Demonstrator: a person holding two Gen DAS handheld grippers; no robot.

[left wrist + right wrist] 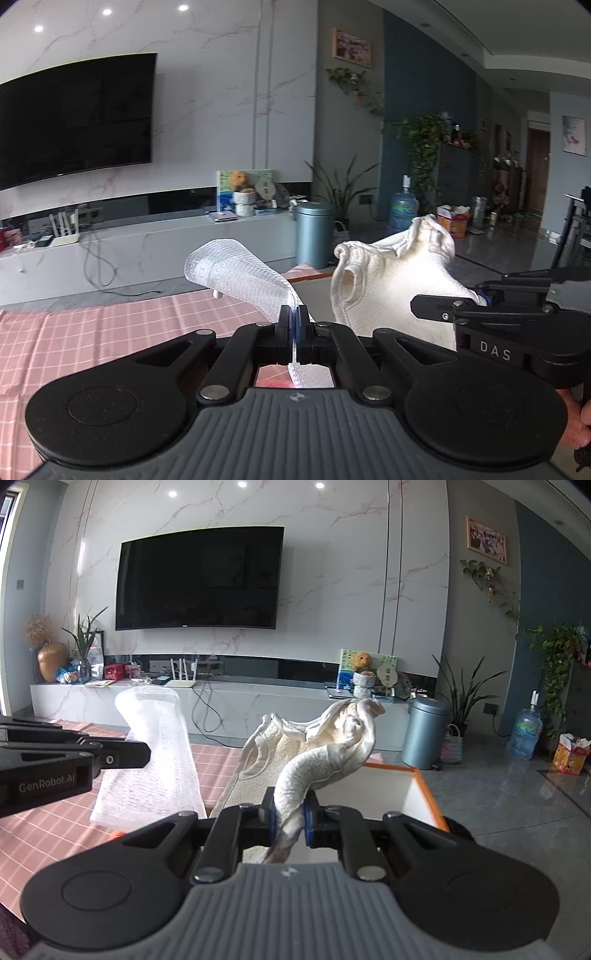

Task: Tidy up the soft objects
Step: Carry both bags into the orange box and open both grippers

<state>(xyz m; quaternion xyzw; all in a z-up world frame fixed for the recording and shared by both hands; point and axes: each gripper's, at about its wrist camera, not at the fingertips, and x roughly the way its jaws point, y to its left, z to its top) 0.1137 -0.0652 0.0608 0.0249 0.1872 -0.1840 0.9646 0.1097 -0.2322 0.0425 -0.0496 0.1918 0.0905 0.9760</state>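
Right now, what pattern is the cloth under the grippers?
Pink cloth with a white grid check, clearest in the left wrist view.

Two wrist fisheyes, side by side, sharing television wall

Free room and obstacles. The two grippers are raised side by side over a pink checked cloth, whose surface to the left lies flat and bare. The left gripper, clamped on a translucent mesh sleeve, has the right gripper close on its right. The cream cloth pinched there bulges upward and narrows the gap between the two. Ahead of the right gripper, an orange-rimmed white box stands open-topped, its rim the only edge in the way. Beyond it, a blue-grey bin stands on open floor.
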